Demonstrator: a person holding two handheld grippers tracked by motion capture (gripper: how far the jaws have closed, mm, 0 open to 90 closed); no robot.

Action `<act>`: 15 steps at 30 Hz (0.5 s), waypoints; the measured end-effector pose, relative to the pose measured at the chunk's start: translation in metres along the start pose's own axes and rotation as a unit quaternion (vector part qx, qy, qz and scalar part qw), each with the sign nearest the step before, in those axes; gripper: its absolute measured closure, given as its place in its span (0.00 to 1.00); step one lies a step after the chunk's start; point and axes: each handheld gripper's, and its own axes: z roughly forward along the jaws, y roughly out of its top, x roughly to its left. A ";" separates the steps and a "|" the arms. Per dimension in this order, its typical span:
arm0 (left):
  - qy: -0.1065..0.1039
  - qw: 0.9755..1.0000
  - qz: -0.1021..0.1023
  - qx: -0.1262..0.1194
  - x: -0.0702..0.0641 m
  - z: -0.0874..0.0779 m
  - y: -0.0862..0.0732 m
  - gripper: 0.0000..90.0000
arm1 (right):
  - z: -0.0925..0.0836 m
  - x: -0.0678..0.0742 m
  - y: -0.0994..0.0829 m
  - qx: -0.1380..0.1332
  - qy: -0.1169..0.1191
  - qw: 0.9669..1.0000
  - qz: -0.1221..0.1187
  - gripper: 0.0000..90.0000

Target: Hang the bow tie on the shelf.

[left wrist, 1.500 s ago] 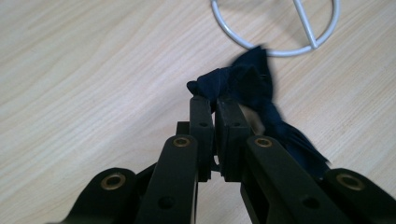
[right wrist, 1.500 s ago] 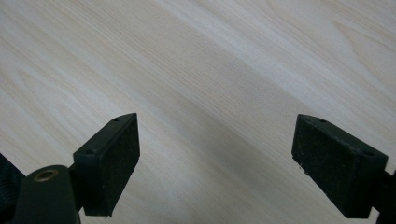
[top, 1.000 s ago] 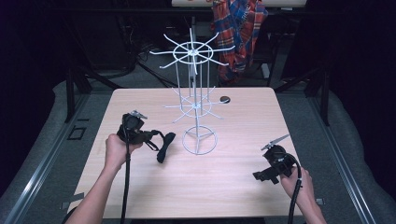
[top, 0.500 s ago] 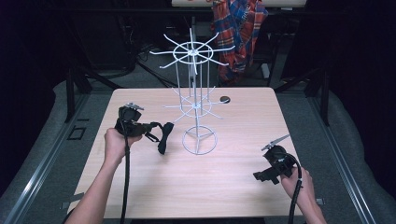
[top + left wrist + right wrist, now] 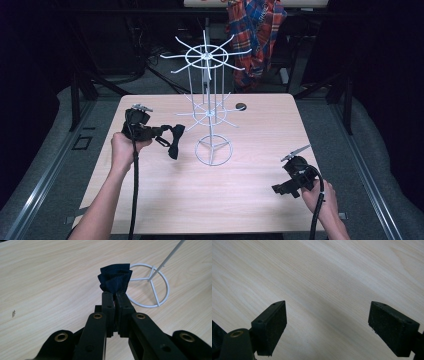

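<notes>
My left gripper (image 5: 161,134) is shut on a dark navy bow tie (image 5: 175,141), which hangs from its jaws just left of the white wire rack (image 5: 206,87). In the left gripper view the pleated navy fabric (image 5: 115,280) sticks out past the closed left gripper (image 5: 115,294), with the rack's ring base (image 5: 166,290) behind it. My right gripper (image 5: 281,189) rests near the table's front right corner. In the right gripper view the right gripper (image 5: 327,325) is open, its jaws wide apart over bare wood.
The rack stands mid-table on a round base (image 5: 214,150), with thin arms spreading at two levels. A small dark round object (image 5: 240,106) lies near the far edge of the light wooden table (image 5: 240,200). A plaid garment (image 5: 256,30) hangs behind the table.
My left gripper has lifted the bow tie slightly and carried it a little farther from the person. The right gripper has stayed put.
</notes>
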 end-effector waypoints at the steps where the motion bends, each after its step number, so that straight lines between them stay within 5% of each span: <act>1: 0.001 1.000 0.001 -0.002 0.000 0.000 0.001 0.97 | 0.000 0.000 0.000 0.006 -0.002 1.000 -0.003 0.17; 15: 0.003 1.000 0.001 -0.015 -0.003 -0.011 0.018 0.97 | 0.001 0.000 0.000 0.006 0.011 1.000 -0.004 0.17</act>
